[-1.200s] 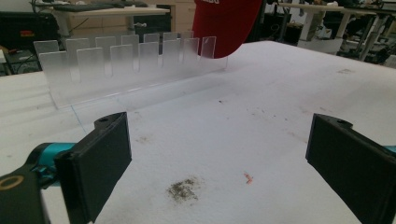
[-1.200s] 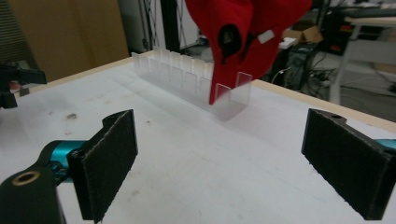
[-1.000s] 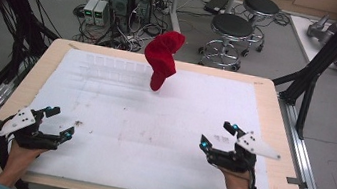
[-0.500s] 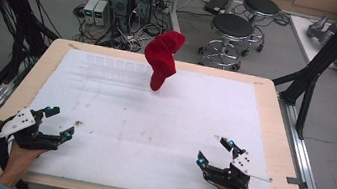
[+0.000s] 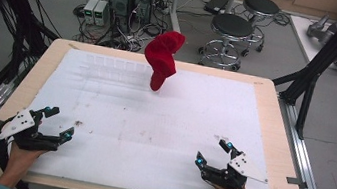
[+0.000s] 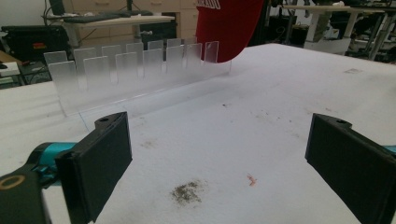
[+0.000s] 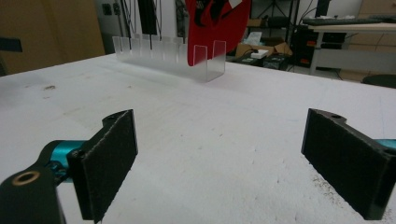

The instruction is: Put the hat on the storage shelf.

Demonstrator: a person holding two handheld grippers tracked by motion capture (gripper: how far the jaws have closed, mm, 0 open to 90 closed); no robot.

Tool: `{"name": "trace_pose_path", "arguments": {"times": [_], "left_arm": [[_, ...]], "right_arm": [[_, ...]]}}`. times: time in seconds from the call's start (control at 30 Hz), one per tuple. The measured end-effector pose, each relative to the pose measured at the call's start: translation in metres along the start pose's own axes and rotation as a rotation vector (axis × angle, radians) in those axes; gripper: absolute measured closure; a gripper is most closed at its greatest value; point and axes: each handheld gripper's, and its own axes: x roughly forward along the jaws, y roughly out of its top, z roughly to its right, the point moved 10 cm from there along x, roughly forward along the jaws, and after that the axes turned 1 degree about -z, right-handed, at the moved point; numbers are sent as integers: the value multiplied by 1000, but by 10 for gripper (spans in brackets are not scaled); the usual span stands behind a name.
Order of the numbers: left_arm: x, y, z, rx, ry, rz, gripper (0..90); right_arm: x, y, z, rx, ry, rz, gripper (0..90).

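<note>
The wooden-edged table with its white padded top [image 5: 117, 117] spreads wide, faint stains near the front. At the far edge, a clear acrylic slotted rack [image 5: 110, 63] runs along the pad, and a red fabric cap [image 5: 163, 58] stands upright at its right end. Near the front left corner, the left gripper [image 5: 58, 123] rests low, jaws wide with nothing between them. Front right, the right gripper [image 5: 212, 152] sits likewise, jaws wide, well apart from the cap.
</note>
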Motion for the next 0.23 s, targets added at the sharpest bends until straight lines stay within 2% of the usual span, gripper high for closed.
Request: {"name": "trace_pose_path", "arguments": {"times": [0.23], "left_arm": [[-3, 1, 0, 10, 1, 23, 75]], "right_arm": [[1, -1, 1, -1, -14, 0, 95]]}}
